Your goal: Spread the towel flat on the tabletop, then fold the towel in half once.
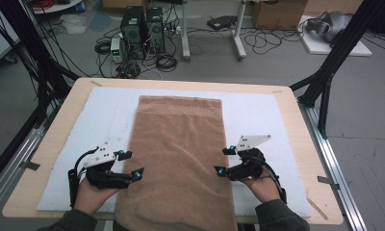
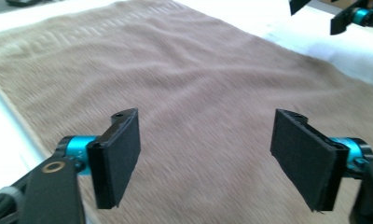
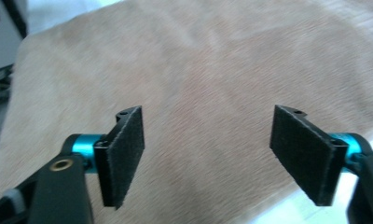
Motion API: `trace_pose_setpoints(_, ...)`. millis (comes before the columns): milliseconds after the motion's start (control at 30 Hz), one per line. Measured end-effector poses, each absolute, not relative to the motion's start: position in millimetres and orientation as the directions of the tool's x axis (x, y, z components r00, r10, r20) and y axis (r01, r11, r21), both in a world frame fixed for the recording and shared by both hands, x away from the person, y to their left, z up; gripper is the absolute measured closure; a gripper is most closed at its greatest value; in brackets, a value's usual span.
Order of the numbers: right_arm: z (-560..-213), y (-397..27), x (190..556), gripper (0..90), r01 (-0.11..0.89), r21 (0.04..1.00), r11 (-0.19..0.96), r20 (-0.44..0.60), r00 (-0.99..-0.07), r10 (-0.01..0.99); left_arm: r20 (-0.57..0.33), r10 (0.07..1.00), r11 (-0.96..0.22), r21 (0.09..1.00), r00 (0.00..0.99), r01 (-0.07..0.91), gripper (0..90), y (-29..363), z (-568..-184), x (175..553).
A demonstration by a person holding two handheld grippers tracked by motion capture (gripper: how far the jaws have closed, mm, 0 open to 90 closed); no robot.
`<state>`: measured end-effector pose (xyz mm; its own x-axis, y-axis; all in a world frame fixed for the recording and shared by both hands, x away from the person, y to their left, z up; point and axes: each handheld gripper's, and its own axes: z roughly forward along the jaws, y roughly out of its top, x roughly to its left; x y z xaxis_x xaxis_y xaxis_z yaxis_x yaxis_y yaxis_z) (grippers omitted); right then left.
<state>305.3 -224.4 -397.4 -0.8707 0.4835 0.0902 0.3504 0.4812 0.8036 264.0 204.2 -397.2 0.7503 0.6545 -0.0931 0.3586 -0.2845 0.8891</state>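
A long brown towel (image 1: 181,144) lies flat along the middle of a white pad (image 1: 258,120) on the wooden table (image 1: 299,144). Its near end hangs over the table's front edge. My left gripper (image 1: 133,164) hovers at the towel's left edge, jaws wide apart and pointing inward. In the left gripper view the towel (image 2: 198,70) lies below the left gripper (image 2: 205,158), with nothing between the pads. My right gripper (image 1: 223,160) is at the towel's right edge, also open. The right gripper view shows bare towel (image 3: 212,70) under the right gripper (image 3: 208,158).
Black frame posts (image 1: 332,57) stand at the table's far corners. Metal rails (image 1: 337,168) run along both sides. Computer towers (image 1: 142,31) and loose cables sit on the floor beyond the far edge. The white pad is bare on both sides of the towel.
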Motion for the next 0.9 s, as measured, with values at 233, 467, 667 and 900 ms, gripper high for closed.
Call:
trace_pose_setpoints(233,-391.4,-220.1,318.8,21.7,0.346,0.807,0.479,0.073,-0.863,0.501,-0.064,0.679,-0.304,0.882,0.731,0.359,22.5,203.5,-388.0,285.4)
trace_pose_setpoints(467,-396.4,-216.5,325.6,21.8,0.359,0.79,0.497,0.079,-0.863,0.499,-0.069,0.685,-0.322,0.864,0.726,0.386,24.1,204.9,-391.5,300.0)
trace_pose_setpoints(667,-396.8,-215.1,332.0,21.8,0.363,0.784,0.504,0.077,-0.862,0.501,-0.079,0.675,-0.333,0.854,0.733,0.399,24.3,206.2,-387.8,310.8)
trace_pose_setpoints(900,-388.6,-213.0,352.3,21.9,0.369,0.778,0.509,0.068,-0.855,0.515,-0.086,0.677,-0.333,0.85,0.731,0.408,26.2,209.6,-377.5,336.0)
